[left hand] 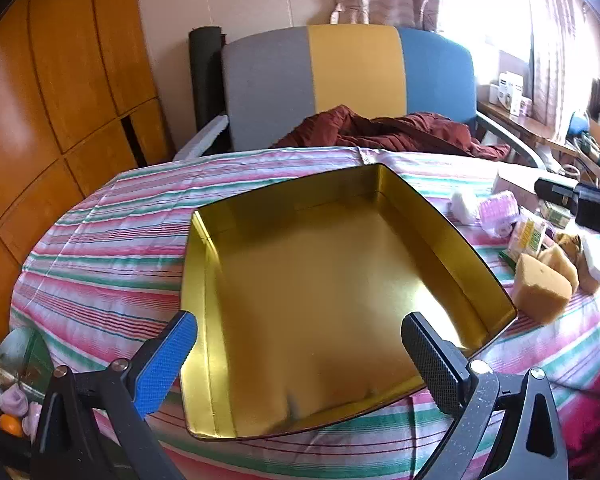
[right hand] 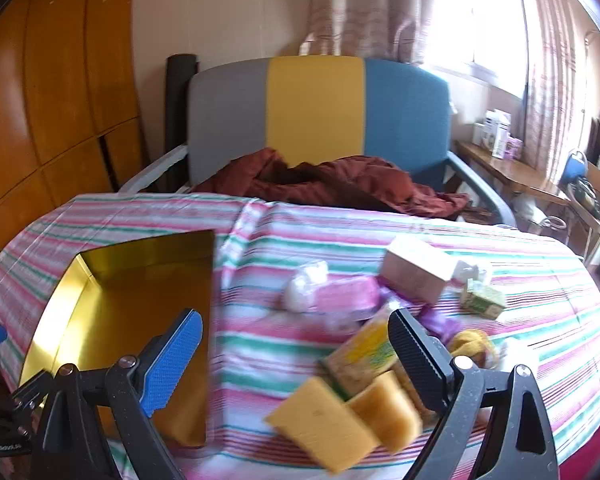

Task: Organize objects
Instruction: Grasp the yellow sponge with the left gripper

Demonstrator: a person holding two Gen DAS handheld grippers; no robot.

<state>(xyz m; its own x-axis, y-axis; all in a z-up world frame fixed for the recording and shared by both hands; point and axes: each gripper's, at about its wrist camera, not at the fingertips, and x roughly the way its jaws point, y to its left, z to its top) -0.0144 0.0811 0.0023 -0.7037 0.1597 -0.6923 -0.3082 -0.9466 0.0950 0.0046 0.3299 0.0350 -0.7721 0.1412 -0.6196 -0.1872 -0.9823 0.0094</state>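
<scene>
An empty gold tin box (left hand: 324, 280) lies open on the striped tablecloth; it also shows in the right wrist view (right hand: 112, 300) at the left. My left gripper (left hand: 300, 364) is open and hovers over the box's near edge. My right gripper (right hand: 296, 356) is open above the cloth, with two yellow sponges (right hand: 340, 420) and a green-yellow packet (right hand: 364, 352) just right of its middle. The sponges (left hand: 544, 284) and the packet (left hand: 528, 236) lie right of the box in the left wrist view. The right gripper's black body (left hand: 592, 204) shows there at the far right.
A pink roll (right hand: 348, 296), a white wad (right hand: 304, 288), a pale pink box (right hand: 416, 272), a small green carton (right hand: 482, 298) and a yellow yarn-like lump (right hand: 470, 346) lie on the cloth. A chair (left hand: 352, 80) with a maroon garment (left hand: 388, 128) stands behind the table. A basket of items (left hand: 8, 392) sits low at left.
</scene>
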